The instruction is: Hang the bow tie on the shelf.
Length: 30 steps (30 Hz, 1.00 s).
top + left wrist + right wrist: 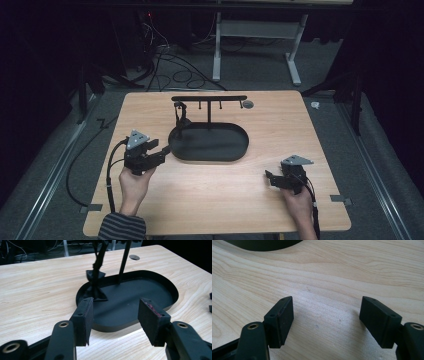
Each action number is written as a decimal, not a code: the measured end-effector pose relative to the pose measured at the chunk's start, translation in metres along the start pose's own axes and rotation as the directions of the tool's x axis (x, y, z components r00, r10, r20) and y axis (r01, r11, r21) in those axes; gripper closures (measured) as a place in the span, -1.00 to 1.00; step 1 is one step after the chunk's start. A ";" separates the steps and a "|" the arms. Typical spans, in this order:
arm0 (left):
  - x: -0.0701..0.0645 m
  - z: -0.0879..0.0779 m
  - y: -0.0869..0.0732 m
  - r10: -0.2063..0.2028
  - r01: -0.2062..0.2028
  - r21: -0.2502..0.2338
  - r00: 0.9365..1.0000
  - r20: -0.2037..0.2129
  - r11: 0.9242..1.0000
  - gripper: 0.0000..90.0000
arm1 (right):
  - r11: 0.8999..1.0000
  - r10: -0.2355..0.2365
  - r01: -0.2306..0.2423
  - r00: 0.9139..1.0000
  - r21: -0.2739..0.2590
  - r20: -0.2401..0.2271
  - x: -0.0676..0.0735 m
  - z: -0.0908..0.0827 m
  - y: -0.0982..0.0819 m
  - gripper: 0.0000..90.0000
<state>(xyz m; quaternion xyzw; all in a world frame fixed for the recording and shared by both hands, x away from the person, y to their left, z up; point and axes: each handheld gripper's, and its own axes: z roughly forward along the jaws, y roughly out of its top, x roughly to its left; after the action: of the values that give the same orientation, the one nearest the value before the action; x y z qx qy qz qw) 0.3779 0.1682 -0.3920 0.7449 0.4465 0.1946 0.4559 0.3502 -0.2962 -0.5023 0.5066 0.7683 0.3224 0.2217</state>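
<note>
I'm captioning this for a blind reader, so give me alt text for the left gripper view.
The open left gripper faces a black oval tray on a wooden table, nothing between its pads. A dark strap hangs from the stand into the tray's near-left end.

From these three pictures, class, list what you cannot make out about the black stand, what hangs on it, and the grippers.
- Dark item on the stand: high view, too small; left gripper view, black on black, top cut by the frame.
- Tray: right gripper view, cut by the top edge.
- Right gripper: high view, jaws too small and dark.
</note>
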 end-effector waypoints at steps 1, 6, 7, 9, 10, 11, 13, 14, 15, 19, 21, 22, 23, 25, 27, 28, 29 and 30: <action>0.000 0.000 -0.001 0.000 0.000 -0.001 1.000 0.001 1.000 0.03 | 1.000 0.000 0.000 1.000 0.000 0.000 0.000 0.000 0.000 -0.36; 0.000 0.000 -0.005 -0.006 0.006 0.003 1.000 0.004 1.000 0.03 | 1.000 0.000 0.000 1.000 0.000 0.000 0.000 0.000 0.000 -0.36; 0.000 0.000 -0.007 -0.012 0.012 0.001 1.000 0.005 1.000 0.03 | 1.000 0.000 0.000 1.000 0.000 0.000 0.000 0.000 0.000 -0.36; 0.000 0.000 -0.008 -0.013 0.013 0.001 1.000 0.007 1.000 0.03 | 1.000 0.000 0.000 1.000 0.000 0.000 0.000 0.000 0.000 -0.36; 0.000 0.000 -0.009 -0.018 0.018 0.000 1.000 0.006 1.000 0.03 | 1.000 0.000 0.000 1.000 0.000 0.000 0.000 0.000 0.000 -0.36; -0.001 -0.001 -0.010 -0.020 0.020 -0.006 1.000 -0.002 1.000 0.03 | 1.000 0.002 -0.002 1.000 0.001 0.001 0.000 0.000 0.000 -0.36; -0.002 -0.003 -0.012 -0.027 0.027 -0.019 1.000 -0.006 0.999 0.05 | 1.000 0.002 -0.002 1.000 0.001 0.001 0.000 0.000 0.000 -0.36; -0.001 -0.003 -0.013 -0.031 0.031 -0.018 1.000 -0.002 0.999 0.05 | 1.000 0.000 0.000 1.000 0.000 0.001 0.000 0.000 0.000 -0.36; -0.001 -0.003 -0.014 -0.035 0.035 -0.014 0.999 -0.001 0.999 0.06 | 1.000 0.001 -0.001 1.000 0.001 0.001 0.000 0.000 0.000 -0.36; -0.001 -0.005 -0.016 -0.034 0.034 -0.015 0.999 -0.008 0.999 0.06 | 1.000 -0.001 0.001 1.000 0.000 0.001 0.000 0.000 0.000 -0.36; -0.001 -0.006 -0.016 -0.035 0.035 -0.018 0.999 -0.010 0.999 0.06 | 1.000 0.002 -0.002 1.000 0.001 0.000 0.000 0.000 0.000 -0.36; -0.001 -0.006 -0.017 -0.036 0.036 -0.020 0.999 -0.011 0.999 0.06 | 1.000 0.002 -0.002 1.000 0.001 0.000 0.000 0.000 0.000 -0.36; -0.002 -0.007 -0.018 -0.036 0.036 -0.026 0.999 -0.014 0.999 0.07 | 1.000 0.000 0.000 1.000 0.000 0.000 0.000 0.000 0.000 -0.36; -0.002 -0.008 -0.019 -0.036 0.035 -0.031 0.999 -0.018 0.999 0.08 | 1.000 0.001 -0.001 1.000 0.001 0.001 0.000 0.000 0.000 -0.36; -0.002 -0.009 -0.021 -0.042 0.041 -0.039 0.999 -0.018 0.998 0.09 | 1.000 0.000 0.000 1.000 0.000 0.000 0.000 0.000 0.000 -0.36; -0.002 -0.009 -0.022 -0.044 0.043 -0.038 0.999 -0.019 0.998 0.09 | 1.000 0.002 -0.002 1.000 0.001 0.001 0.000 0.000 0.000 -0.36; -0.002 -0.009 -0.023 -0.046 0.045 -0.040 0.999 -0.019 0.998 0.09 | 1.000 0.000 0.000 1.000 0.000 0.001 0.000 0.000 0.000 -0.36; -0.002 -0.009 -0.023 -0.046 0.045 -0.040 0.999 -0.019 0.998 0.09 | 1.000 0.000 0.000 1.000 0.000 0.001 0.000 0.000 0.000 -0.36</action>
<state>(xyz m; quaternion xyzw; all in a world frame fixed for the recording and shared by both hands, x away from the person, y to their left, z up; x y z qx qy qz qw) 0.3594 0.1750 -0.4066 0.7234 0.4641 0.2004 0.4703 0.3502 -0.2962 -0.5024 0.5065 0.7684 0.3222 0.2219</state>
